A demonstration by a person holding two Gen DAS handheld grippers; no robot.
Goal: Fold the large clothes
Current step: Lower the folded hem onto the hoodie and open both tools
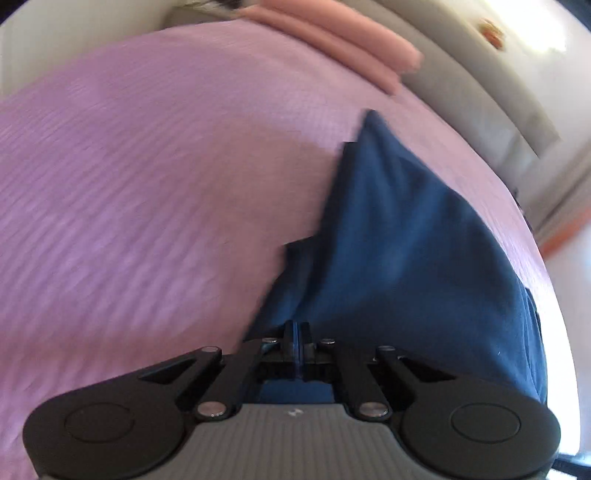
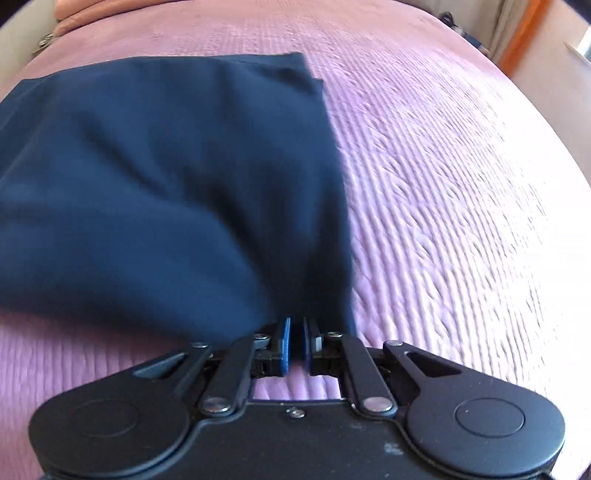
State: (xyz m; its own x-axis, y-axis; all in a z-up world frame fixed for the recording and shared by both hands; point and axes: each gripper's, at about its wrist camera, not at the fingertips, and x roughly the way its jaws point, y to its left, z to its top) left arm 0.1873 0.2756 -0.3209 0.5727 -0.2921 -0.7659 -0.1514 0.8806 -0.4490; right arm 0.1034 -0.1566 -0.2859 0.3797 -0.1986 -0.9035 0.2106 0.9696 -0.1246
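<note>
On a pink ribbed bedspread (image 2: 443,166) lies a dark blue garment (image 2: 166,166), partly lifted at its near edge. The left gripper (image 1: 295,332), jaws fully closed, pinches one corner of the cloth; the right gripper (image 2: 294,328), jaws nearly closed, clamps the other corner. Folded pink bedding (image 1: 332,33) lies beyond.

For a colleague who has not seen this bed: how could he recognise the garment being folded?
Find the bed with the lilac ribbed bedspread. On it lies one dark navy garment, plain and smooth. The salmon-pink folded cloth at the far end is the only other fabric.
</note>
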